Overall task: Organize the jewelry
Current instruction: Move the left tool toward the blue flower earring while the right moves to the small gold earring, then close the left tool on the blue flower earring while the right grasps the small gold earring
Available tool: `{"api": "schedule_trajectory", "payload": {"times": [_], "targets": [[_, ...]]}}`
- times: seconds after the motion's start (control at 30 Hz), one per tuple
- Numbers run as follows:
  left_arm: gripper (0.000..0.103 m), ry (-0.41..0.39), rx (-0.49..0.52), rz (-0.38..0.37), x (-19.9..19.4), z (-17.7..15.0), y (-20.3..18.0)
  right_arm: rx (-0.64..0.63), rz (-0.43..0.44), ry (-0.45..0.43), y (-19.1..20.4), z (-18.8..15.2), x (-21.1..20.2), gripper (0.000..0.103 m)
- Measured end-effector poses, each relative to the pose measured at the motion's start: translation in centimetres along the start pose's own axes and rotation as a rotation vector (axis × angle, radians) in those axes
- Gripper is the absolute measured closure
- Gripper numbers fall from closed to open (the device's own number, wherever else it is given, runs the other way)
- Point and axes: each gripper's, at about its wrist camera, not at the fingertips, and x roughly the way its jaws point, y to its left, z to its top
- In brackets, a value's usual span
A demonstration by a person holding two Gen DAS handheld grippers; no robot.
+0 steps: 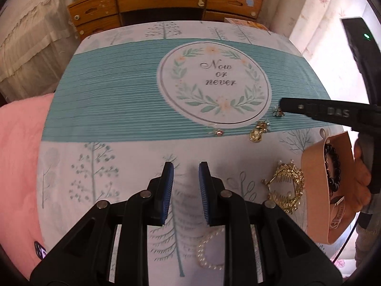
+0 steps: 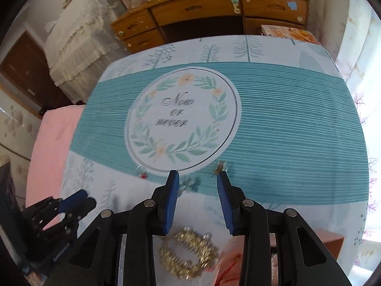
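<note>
Presently, the layout reads as follows.

Surface: a printed tablecloth (image 1: 100,90) with a teal striped band and a round "Now or never" emblem (image 1: 214,81).

Left gripper (image 1: 186,181): pointing steeply down over the white part of the cloth; jaws parted by a narrow gap, nothing between the blue pads (image 1: 167,186).

Pearl bracelet (image 1: 209,250): at 6 o'clock from the left gripper's tips, partly hidden under its right-hand linkage.

Gold comb (image 1: 284,186): a gilt hair comb with pearls, at 3 o'clock from the left gripper, just beside the box.

Jewelry box (image 1: 314,166): tan, open, at 3 o'clock in the left wrist view; a dark bead bracelet (image 1: 332,166) lies inside.

Hand (image 1: 362,181): grips the right tool's handle, seen behind the box.

Right gripper (image 2: 198,178): jaws apart and empty, wider than the left pair.

Blue flower earring (image 2: 189,183): blurred, on the cloth between the right gripper's fingers, close to the left one; no pad touches it.

Gold brooch (image 2: 220,166): at 12 o'clock from the right-hand fingertip, just beyond it.

Red-stone earring (image 2: 141,174): at 9 o'clock from the right gripper, well clear.

Gold comb, right wrist view: at 6 o'clock, below the fingers.
</note>
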Motion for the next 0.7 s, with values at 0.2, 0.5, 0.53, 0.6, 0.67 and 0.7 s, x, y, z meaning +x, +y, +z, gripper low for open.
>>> {"api": "schedule_trajectory", "payload": {"times": [0.2, 0.5, 0.53, 0.6, 0.67, 0.7], "targets": [[0.084, 0.018, 0.054, -0.032, 1.6, 1.3, -2.5, 0.002, -0.077, 0.047, -0.4, 1.3, 3.5, 0.077], [0.084, 0.036, 0.097, -0.082, 3.1, 2.8, -4.7, 0.032, -0.085, 0.057, -1.4, 1.4, 5.5, 0.084], [0.084, 0.038, 0.102, -0.089, 3.2, 3.0, -4.9, 0.036, -0.080, 0.052, -1.5, 1.4, 5.5, 0.084], [0.084, 0.050, 0.111, -0.111, 3.7, 3.6, -5.5, 0.041, -0.072, 0.039, -1.7, 1.3, 5.4, 0.084], [0.084, 0.066, 0.121, -0.135, 4.2, 4.3, -6.2, 0.046, -0.049, 0.019, -1.9, 1.0, 4.7, 0.084], [0.084, 0.077, 0.125, -0.140, 4.7, 4.7, -6.6, 0.051, -0.043, 0.010, -1.9, 0.9, 4.2, 0.084]]}}
